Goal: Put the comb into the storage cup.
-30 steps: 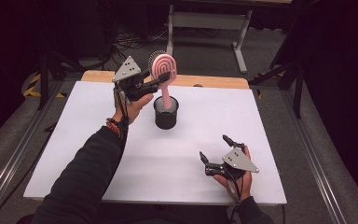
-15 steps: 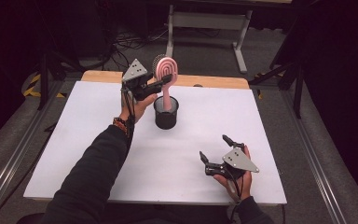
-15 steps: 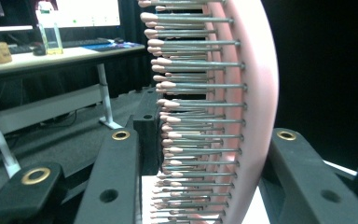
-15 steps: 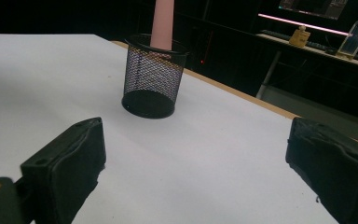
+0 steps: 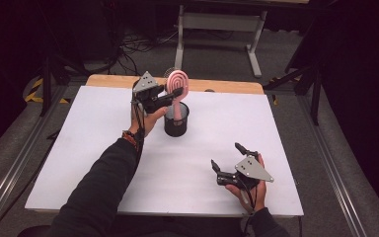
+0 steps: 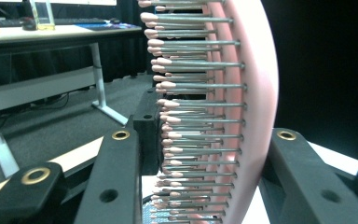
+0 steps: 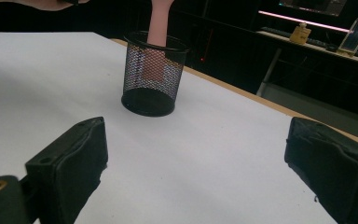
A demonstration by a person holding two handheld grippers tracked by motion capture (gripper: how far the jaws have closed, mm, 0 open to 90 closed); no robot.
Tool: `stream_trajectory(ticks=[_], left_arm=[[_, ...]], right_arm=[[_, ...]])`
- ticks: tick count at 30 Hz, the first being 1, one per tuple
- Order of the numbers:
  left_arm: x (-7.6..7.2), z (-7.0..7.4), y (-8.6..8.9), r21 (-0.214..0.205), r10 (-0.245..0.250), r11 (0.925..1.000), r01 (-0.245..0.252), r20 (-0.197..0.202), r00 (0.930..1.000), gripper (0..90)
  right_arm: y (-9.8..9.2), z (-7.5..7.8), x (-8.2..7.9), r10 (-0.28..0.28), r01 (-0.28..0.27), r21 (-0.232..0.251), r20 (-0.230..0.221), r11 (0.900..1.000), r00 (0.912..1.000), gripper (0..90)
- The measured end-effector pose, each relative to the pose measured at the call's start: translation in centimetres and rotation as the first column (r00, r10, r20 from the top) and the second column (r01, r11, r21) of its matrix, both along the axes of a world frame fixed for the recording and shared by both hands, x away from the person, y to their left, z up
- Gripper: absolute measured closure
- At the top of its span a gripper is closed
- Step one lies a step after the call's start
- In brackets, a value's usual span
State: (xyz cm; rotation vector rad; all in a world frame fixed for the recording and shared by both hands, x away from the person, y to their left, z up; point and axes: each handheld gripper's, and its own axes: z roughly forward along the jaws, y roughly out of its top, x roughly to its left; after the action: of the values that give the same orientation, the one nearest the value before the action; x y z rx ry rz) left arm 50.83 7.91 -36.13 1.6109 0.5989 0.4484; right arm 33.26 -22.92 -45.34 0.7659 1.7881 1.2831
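Pink hairbrush standing handle-down in mesh cup, head between the left gripper's jaws; right gripper idle.

The left gripper [image 5: 174, 94] has its jaws on either side of the pink hairbrush [image 5: 178, 83] at the head, one at the bristle face and one at the back; whether they actually clamp it cannot be told. The brush handle sits inside the black mesh pen cup [image 5: 176, 118], which stands on the white table top [image 5: 79, 148] toward its far edge. The right gripper [image 5: 225, 158] rests near the front edge, jaws spread wide and empty, well apart from the cup. Risk, as judged: the cup is light and unheld, so any sideways pull on the tall brush may tip or drag it. A hold on bristles may also slip, letting the brush twist.
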Motion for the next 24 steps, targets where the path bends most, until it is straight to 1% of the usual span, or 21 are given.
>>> stream_trajectory(ticks=[4, 5, 6, 7, 12, 13, 14, 16, 18, 24], left_arm=[[0.0, -0.5, 0.0, -0.001, 0.002, 1.0000, -0.002, -0.015, 0.9999, 62.1], [0.1, -0.7, 0.0, -0.002, 0.001, 1.0000, -0.001, -0.013, 0.9999, 62.1], [0.0, -0.8, 0.0, 0.000, 0.001, 1.0000, -0.001, -0.020, 0.9998, 62.1], [0.1, -1.0, 0.0, -0.007, -0.001, 1.0000, 0.000, -0.029, 0.9996, 62.0], [0.0, -1.7, 0.0, -0.013, -0.001, 0.9999, 0.000, -0.049, 0.9988, 62.0], [0.1, -1.8, 0.0, -0.010, 0.002, 0.9999, -0.002, -0.047, 0.9989, 62.0], [0.0, -2.0, 0.0, -0.012, 0.000, 0.9999, -0.001, -0.057, 0.9984, 62.0], [0.1, -2.1, 0.0, -0.013, 0.003, 0.9999, -0.004, -0.056, 0.9984, 62.0], [0.2, -2.4, 0.1, -0.018, 0.000, 0.9998, -0.001, -0.069, 0.9976, 62.0], [0.3, -2.8, 0.1, -0.023, 0.001, 0.9997, -0.003, -0.076, 0.9971, 61.9]], right_arm=[[0.0, 0.0, 0.1, -0.001, 0.001, -0.003, -0.006, 1.0000, 1.0000, 6.8], [0.0, -0.1, 0.1, -0.001, 0.001, -0.004, -0.006, 1.0000, 1.0000, 6.8], [0.0, -0.1, 0.1, -0.001, 0.001, -0.004, -0.007, 1.0000, 1.0000, 6.8], [0.0, -0.1, 0.1, -0.001, 0.001, -0.005, -0.007, 1.0000, 1.0000, 6.8], [0.1, -0.1, 0.1, 0.001, -0.001, -0.006, -0.009, 1.0000, 1.0000, 6.6], [0.1, -0.1, 0.1, 0.002, -0.002, -0.007, -0.009, 1.0000, 1.0000, 6.7], [0.1, -0.1, 0.1, 0.003, -0.003, -0.006, -0.010, 1.0000, 1.0000, 6.6], [0.2, -0.1, 0.1, 0.008, -0.009, -0.011, -0.011, 0.9999, 0.9999, 6.8], [0.4, -0.1, 0.0, 0.015, -0.015, -0.019, -0.012, 0.9997, 0.9998, 7.6], [0.3, -0.1, 0.1, 0.013, -0.013, -0.019, -0.013, 0.9997, 0.9998, 7.2]])
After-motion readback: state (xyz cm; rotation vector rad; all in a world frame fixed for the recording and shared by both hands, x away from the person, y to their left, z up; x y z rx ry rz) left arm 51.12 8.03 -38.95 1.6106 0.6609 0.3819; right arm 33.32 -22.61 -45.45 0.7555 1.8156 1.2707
